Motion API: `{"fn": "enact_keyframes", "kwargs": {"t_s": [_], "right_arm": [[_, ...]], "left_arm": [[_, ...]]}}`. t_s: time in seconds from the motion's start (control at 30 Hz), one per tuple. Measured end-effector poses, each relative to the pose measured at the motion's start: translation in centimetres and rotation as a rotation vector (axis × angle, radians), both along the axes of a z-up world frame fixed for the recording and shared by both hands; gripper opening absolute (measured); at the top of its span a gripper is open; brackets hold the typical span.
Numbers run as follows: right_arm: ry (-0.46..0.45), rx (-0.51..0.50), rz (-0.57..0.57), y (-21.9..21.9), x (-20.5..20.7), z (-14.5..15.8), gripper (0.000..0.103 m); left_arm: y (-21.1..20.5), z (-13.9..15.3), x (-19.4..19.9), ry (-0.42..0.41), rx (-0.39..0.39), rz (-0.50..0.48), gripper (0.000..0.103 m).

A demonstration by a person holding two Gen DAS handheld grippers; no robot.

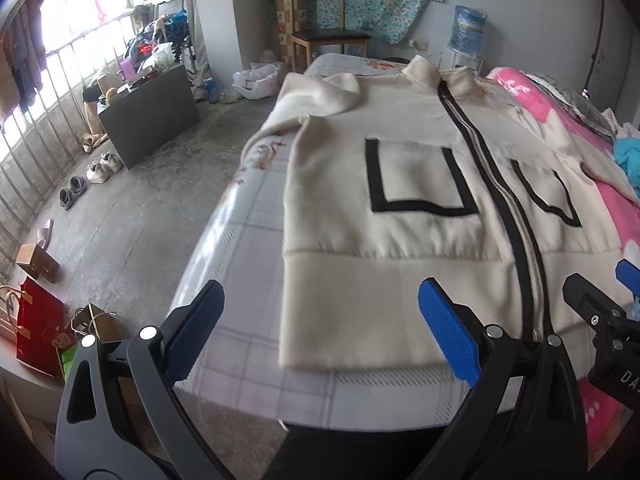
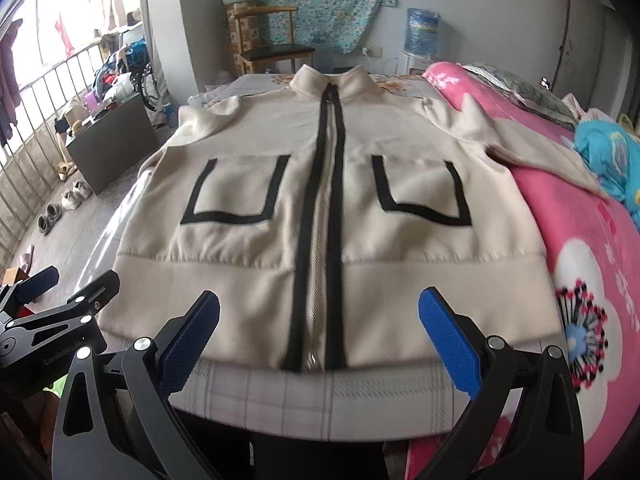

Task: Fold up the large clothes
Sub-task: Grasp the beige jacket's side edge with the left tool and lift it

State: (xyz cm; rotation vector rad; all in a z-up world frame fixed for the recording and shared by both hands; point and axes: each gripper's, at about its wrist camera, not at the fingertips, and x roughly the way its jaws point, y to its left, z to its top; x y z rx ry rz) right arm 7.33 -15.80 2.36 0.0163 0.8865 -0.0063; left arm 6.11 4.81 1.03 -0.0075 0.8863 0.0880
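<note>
Both tools sit closest to the lens, hovering off the foot edge of the bed (image 2: 280, 392). Left tool (image 1: 320, 336) is spread wide with nothing between its blue pads, and the right tool (image 2: 320, 340) is the same: released, empty, not touching cloth.

Past them, the cream jacket (image 2: 248, 280) is laid out flat, front side up, zipped shut, hem toward the tools and collar (image 2: 312, 76) up at 12 o'clock. Its black-edged zipper (image 2: 320, 200) runs straight down the middle, with one black-outlined pocket (image 2: 236, 192) at about 10 o'clock and its twin at 2. One sleeve (image 2: 520, 140) trails off toward 2 o'clock onto the pink blanket (image 2: 600, 240). In the left view the other sleeve looks bunched near the shoulder at 11 o'clock, hard to say if that's a proper fold or just a rumple.

My read: this is the very start, garment spread and nothing really folded yet. Next move probably wants each tool pinching one side, hem corner or shoulder, then carrying a sleeve and side panel in toward the zipper. Fleece looks thick and floppy, so a shallow pinch might slip.
</note>
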Motion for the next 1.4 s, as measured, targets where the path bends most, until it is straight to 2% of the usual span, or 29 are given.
{"fn": "enact_keyframes", "kwargs": {"t_s": [0.17, 0.27, 0.33, 0.43, 0.47, 0.6, 0.73, 0.8, 0.83, 0.87, 0.9, 0.93, 1.03, 1.17, 1.2, 1.27, 1.37, 1.4], "right_arm": [[-0.006, -0.005, 0.038, 1.6, 2.7, 0.7, 0.097], [-0.009, -0.004, 0.066, 2.6, 4.7, 0.8, 0.097], [-0.002, -0.004, 0.084, 3.3, 6.1, 0.5, 0.097], [0.019, 0.000, 0.114, 4.6, 8.2, -0.4, 0.097], [0.031, 0.001, 0.127, 5.1, 9.0, -0.9, 0.097], [0.073, -0.002, 0.169, 6.9, 11.5, -2.5, 0.097], [0.100, -0.019, 0.206, 8.5, 13.1, -3.3, 0.097], [0.118, -0.034, 0.225, 9.2, 13.9, -3.8, 0.097], [0.123, -0.039, 0.229, 9.5, 14.1, -4.0, 0.097], [0.131, -0.043, 0.234, 9.7, 14.4, -4.3, 0.097], [0.139, -0.046, 0.237, 9.8, 14.7, -4.5, 0.097], [0.150, -0.047, 0.238, 10.0, 15.0, -4.8, 0.097], [0.168, -0.047, 0.235, 10.3, 15.7, -5.3, 0.097], [0.181, -0.047, 0.227, 10.5, 16.2, -5.8, 0.097], [0.183, -0.047, 0.226, 10.6, 16.3, -5.8, 0.097], [0.187, -0.047, 0.222, 10.5, 16.4, -5.9, 0.097], [0.191, -0.048, 0.214, 10.3, 16.5, -5.9, 0.097], [0.192, -0.047, 0.212, 10.2, 16.5, -5.8, 0.097]], "left_arm": [[2.0, 0.3, 2.3, -0.011, -0.019, 0.012, 0.094], [3.9, 0.5, 3.7, -0.045, -0.044, 0.005, 0.094], [5.7, 0.7, 4.4, -0.087, -0.101, -0.020, 0.094], [10.3, 1.0, 5.4, -0.182, -0.263, -0.019, 0.094], [11.7, 0.9, 6.0, -0.196, -0.294, -0.005, 0.094], [18.0, -0.3, 10.4, -0.167, -0.415, 0.084, 0.094], [24.9, -5.7, 16.2, -0.006, -0.688, 0.179, 0.094], [28.0, -11.0, 18.7, 0.118, -0.914, 0.255, 0.094], [29.4, -14.6, 19.9, 0.196, -1.063, 0.301, 0.094], [30.0, -17.1, 20.4, 0.246, -1.155, 0.330, 0.094], [30.4, -20.7, 21.0, 0.308, -1.307, 0.364, 0.094], [30.3, -23.7, 21.4, 0.356, -1.425, 0.390, 0.094], [28.8, -30.7, 22.2, 0.471, -1.659, 0.457, 0.094], [26.2, -35.7, 23.8, 0.550, -1.790, 0.505, 0.094], [25.5, -36.3, 24.2, 0.573, -1.801, 0.508, 0.094], [23.8, -37.2, 25.4, 0.619, -1.827, 0.494, 0.094], [21.9, -37.8, 27.1, 0.624, -1.852, 0.476, 0.094], [22.0, -37.6, 26.9, 0.620, -1.855, 0.476, 0.089]]}}
